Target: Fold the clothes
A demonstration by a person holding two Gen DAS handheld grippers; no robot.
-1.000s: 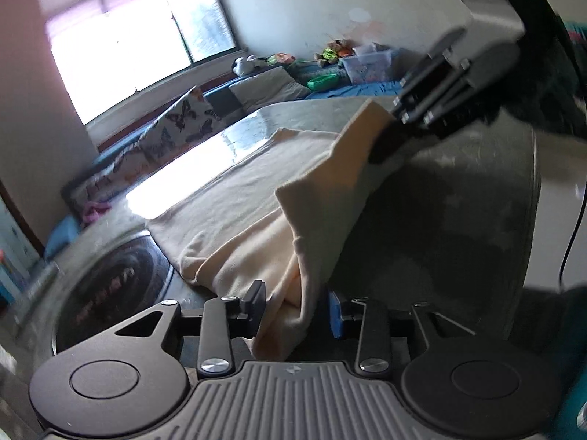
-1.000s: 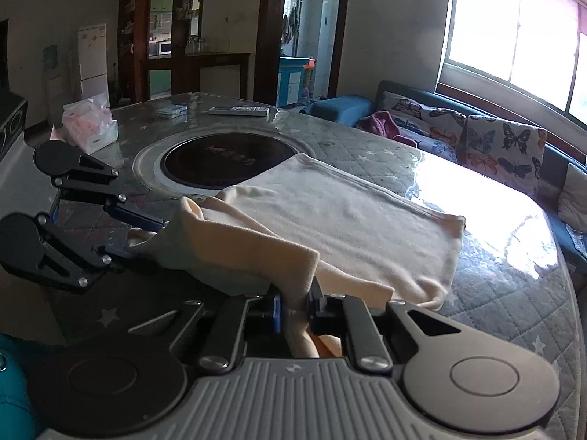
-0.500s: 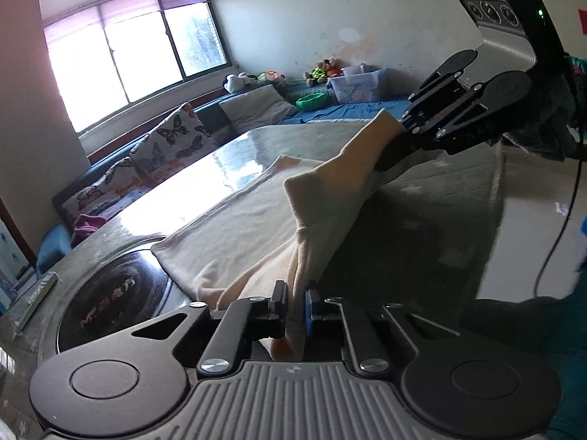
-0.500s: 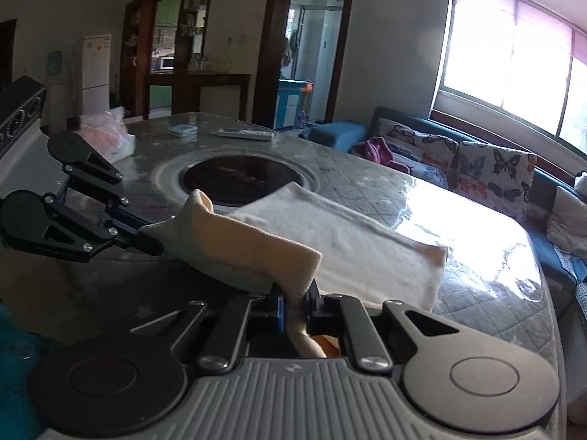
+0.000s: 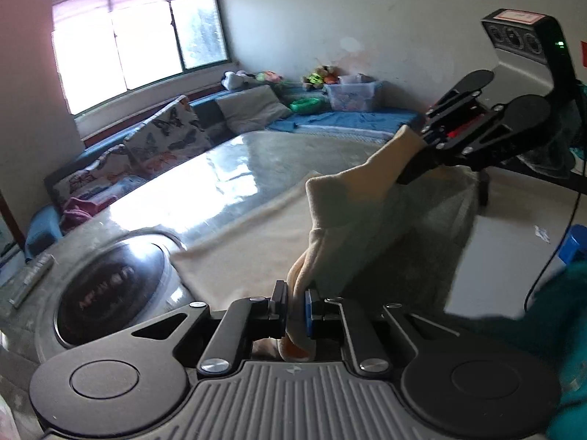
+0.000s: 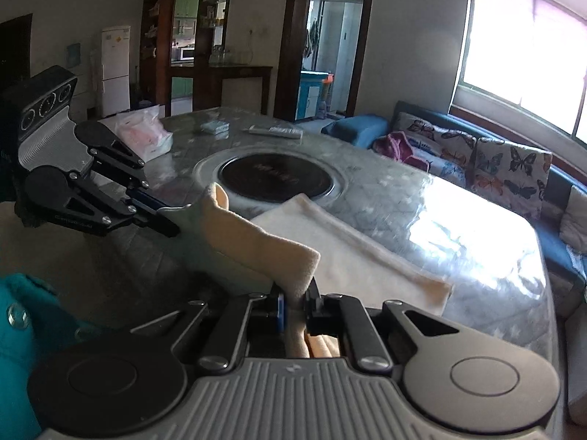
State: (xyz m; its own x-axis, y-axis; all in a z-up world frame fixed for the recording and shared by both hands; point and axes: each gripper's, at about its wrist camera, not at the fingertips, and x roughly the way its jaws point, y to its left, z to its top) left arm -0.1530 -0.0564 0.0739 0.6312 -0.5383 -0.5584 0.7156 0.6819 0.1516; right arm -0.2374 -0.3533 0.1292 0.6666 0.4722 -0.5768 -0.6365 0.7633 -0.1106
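Left wrist view: my left gripper [image 5: 295,302] has its jaws closed tight on a corner of the cream fleece cloth [image 5: 253,242]; at 2 o'clock my right gripper [image 5: 422,146] pinches the other near corner, so that edge hangs lifted between them while the rest lies flat on the table. I judge this as mid-fold: near edge raised, next move needs both corners carried together over toward 12 o'clock and laid on the far edge, kept level. Right wrist view: right gripper [image 6: 293,302] jaws clamped on cloth, left gripper [image 6: 161,216] at 10 o'clock holding its corner. Surface is a glossy grey marbled table [image 6: 458,220] with a round black inset hotplate [image 6: 275,179] at 12 o'clock, butterfly-print sofa cushions [image 6: 513,168] and bright window at 2 o'clock.
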